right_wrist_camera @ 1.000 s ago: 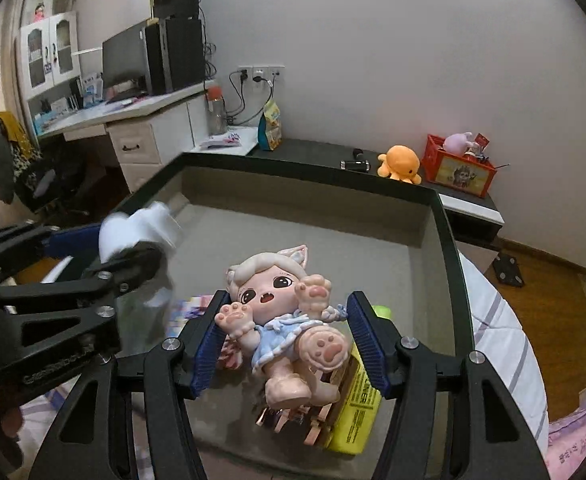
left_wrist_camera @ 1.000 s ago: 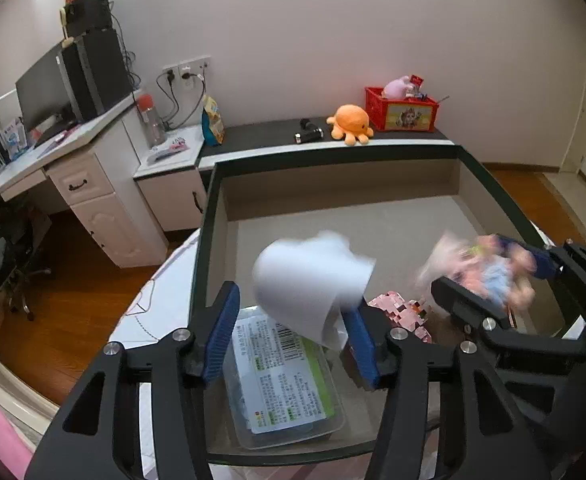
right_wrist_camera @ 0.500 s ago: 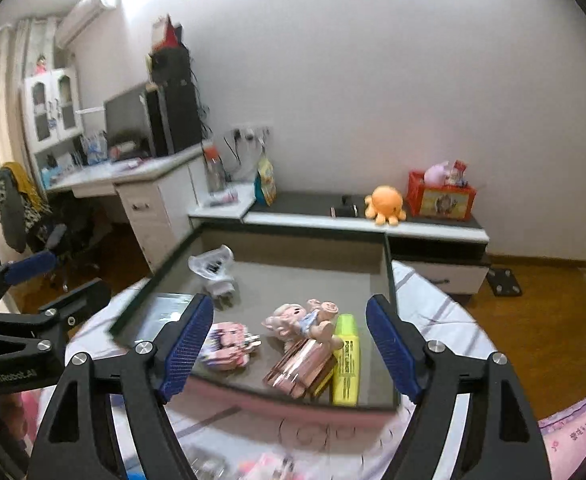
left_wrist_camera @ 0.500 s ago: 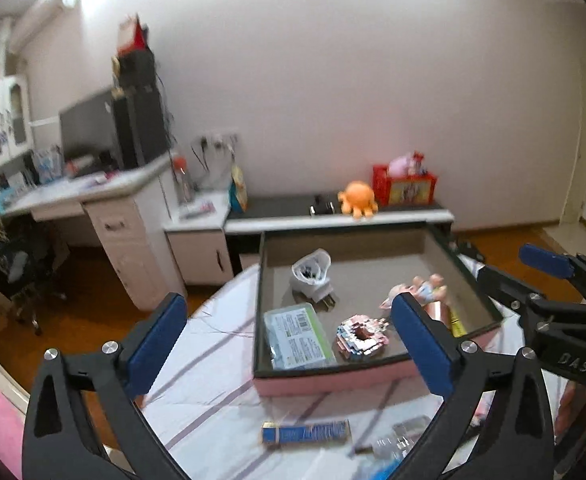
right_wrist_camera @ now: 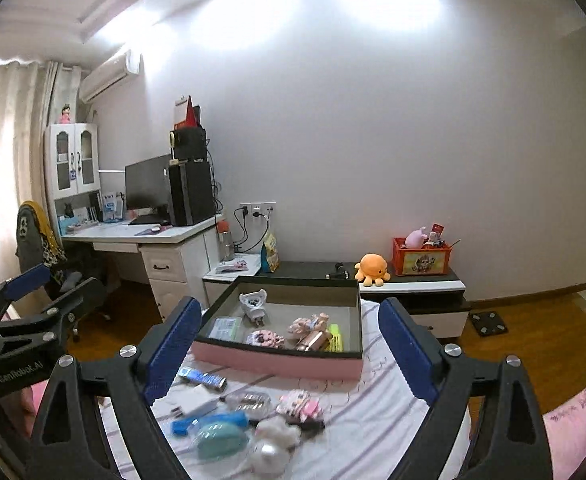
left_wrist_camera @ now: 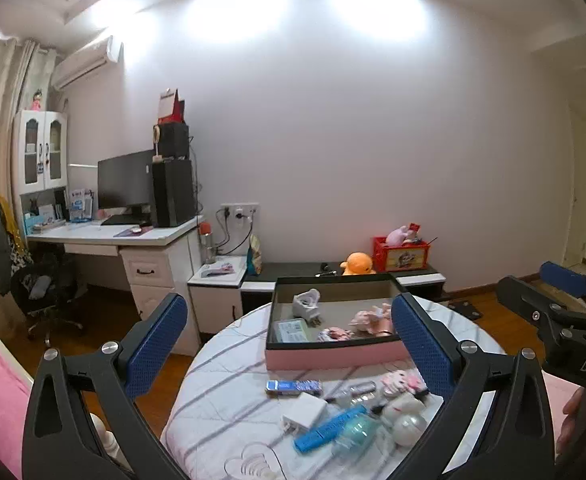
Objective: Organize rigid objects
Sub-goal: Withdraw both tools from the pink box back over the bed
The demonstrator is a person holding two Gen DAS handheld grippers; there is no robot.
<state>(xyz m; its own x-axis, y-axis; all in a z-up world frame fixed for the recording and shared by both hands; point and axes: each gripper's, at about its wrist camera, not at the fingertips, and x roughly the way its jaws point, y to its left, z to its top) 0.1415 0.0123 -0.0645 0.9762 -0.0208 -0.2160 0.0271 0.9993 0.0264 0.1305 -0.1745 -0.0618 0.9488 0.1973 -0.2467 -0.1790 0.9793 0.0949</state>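
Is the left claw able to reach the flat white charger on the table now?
Probably yes. The left claw is open and holds nothing, and the white charger lies uncovered on the table, in front of the pink box, with nothing above it.

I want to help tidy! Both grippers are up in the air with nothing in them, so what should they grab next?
Probably lower the open left gripper to the white charger; it lies loose on the table near the pink box.
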